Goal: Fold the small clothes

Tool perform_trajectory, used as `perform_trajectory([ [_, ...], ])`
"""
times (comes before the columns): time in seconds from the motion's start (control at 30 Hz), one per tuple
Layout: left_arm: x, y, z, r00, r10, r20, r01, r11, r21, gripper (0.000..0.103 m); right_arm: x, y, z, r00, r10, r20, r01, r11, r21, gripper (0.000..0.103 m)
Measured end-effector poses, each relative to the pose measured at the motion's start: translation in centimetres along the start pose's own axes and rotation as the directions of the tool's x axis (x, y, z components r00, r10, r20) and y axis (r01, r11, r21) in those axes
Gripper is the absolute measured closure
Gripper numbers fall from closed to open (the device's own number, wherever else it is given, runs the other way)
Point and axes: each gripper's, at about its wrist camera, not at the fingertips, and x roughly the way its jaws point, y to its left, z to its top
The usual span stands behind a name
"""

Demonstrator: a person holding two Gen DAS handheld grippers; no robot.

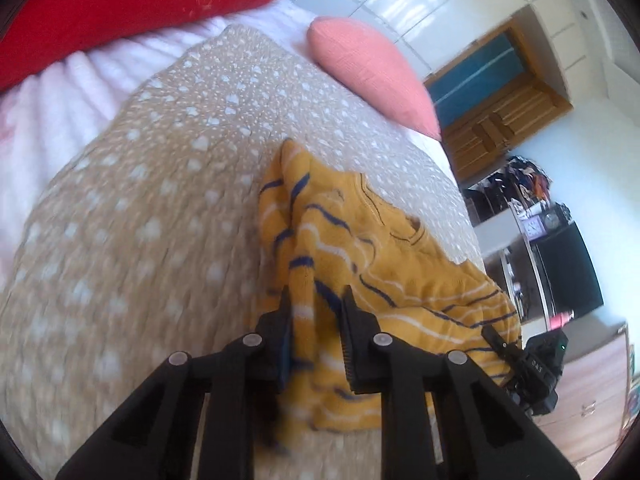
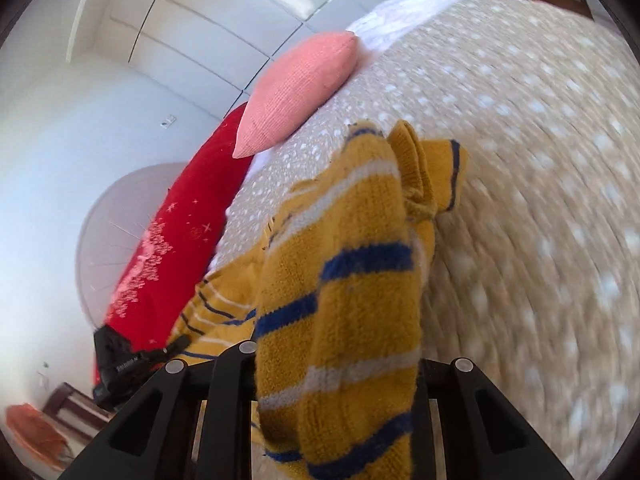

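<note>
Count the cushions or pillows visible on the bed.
2. The salmon-pink knitted cushion lies at the bed's far edge beyond the yellow striped sweater; the long red pillow lies along the bed's head. Others may be out of frame.

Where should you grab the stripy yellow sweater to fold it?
Probably by its two edges, coming in low from the near side, as both tools do now. The left tool is shut on a bunched fold of the yellow sweater, and the right tool is shut on a thick knit part. It is soft and floppy on the spotted bedspread, so pinching bunched edges holds best.
</note>
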Motion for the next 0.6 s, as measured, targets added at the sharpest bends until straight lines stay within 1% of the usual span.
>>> perform_trajectory([
  [0.03, -0.8, 0.1, -0.9, 1.0, 0.018, 0.021, -0.018, 1.0, 0.016, 0.084, -0.6, -0.6, -1.1, 1.0, -0.003, -0.008, 0.003, 1.0, 0.008, 0.076],
  [0.07, -1.6, 0.3, -1.9, 0.998, 0.049, 0.046, -0.051, 0.998, 0.028, 0.08, -0.9, -1.2, -1.9, 1.0, -0.015, -0.023, 0.016, 1.0, 0.014, 0.072],
  [0.1, -2.0, 0.5, -2.5, 0.996, 0.069, 0.059, -0.071, 0.997, 0.033, 0.071, -1.0, -1.9, -2.5, 0.999, -0.041, -0.033, 0.041, 0.999, 0.023, 0.066],
  [0.13, -2.5, 0.9, -3.0, 0.994, 0.087, 0.069, -0.089, 0.995, 0.033, 0.064, -1.3, -2.6, -3.1, 0.996, -0.079, -0.036, 0.08, 0.996, 0.034, 0.063],
  [0.17, -3.2, 1.4, -3.6, 0.99, 0.111, 0.088, -0.113, 0.993, 0.025, 0.051, -2.0, -3.4, -3.6, 0.995, -0.1, -0.028, 0.102, 0.994, 0.047, 0.06],
  [0.2, -4.1, 1.7, -4.2, 0.985, 0.131, 0.108, -0.134, 0.991, 0.021, 0.045, -2.8, -3.8, -3.9, 0.996, -0.093, -0.015, 0.093, 0.994, 0.058, 0.058],
  [0.23, -4.7, 1.7, -4.6, 0.981, 0.147, 0.13, -0.152, 0.988, 0.026, 0.042, -3.8, -3.9, -4.1, 0.996, -0.094, 0.007, 0.093, 0.994, 0.06, 0.056],
  [0.27, -5.1, 1.8, -4.5, 0.976, 0.158, 0.147, -0.165, 0.986, 0.034, 0.034, -5.2, -3.7, -4.1, 0.992, -0.119, 0.043, 0.117, 0.992, 0.048, 0.053],
  [0.3, -5.8, 1.8, -5.0, 0.972, 0.168, 0.164, -0.176, 0.984, 0.039, 0.024, -6.6, -3.0, -4.1, 0.984, -0.157, 0.086, 0.156, 0.988, 0.018, 0.048],
  [0.33, -6.4, 1.7, -5.4, 0.966, 0.177, 0.191, -0.188, 0.981, 0.041, 0.02, -7.8, -2.3, -4.0, 0.974, -0.19, 0.126, 0.194, 0.981, -0.016, 0.047],
  [0.37, -6.6, 1.7, -5.6, 0.963, 0.177, 0.205, -0.189, 0.981, 0.042, 0.014, -8.6, -1.7, -4.0, 0.966, -0.21, 0.151, 0.219, 0.975, -0.042, 0.045],
  [0.4, -6.5, 1.7, -5.8, 0.962, 0.173, 0.211, -0.187, 0.981, 0.047, 0.013, -9.2, -1.0, -3.9, 0.959, -0.227, 0.17, 0.241, 0.968, -0.068, 0.042],
  [0.47, -5.7, 1.8, -5.9, 0.965, 0.176, 0.192, -0.19, 0.98, 0.057, 0.013, -9.5, -0.1, -3.7, 0.956, -0.236, 0.175, 0.255, 0.962, -0.093, 0.039],
  [0.53, -4.3, 1.9, -6.1, 0.97, 0.18, 0.161, -0.191, 0.98, 0.054, 0.013, -9.1, 0.4, -3.7, 0.958, -0.235, 0.164, 0.255, 0.96, -0.112, 0.039],
  [0.6, -2.5, 2.3, -5.8, 0.978, 0.163, 0.127, -0.169, 0.985, 0.041, 0.013, -7.6, 1.7, -4.0, 0.968, -0.212, 0.138, 0.231, 0.963, -0.14, 0.039],
])
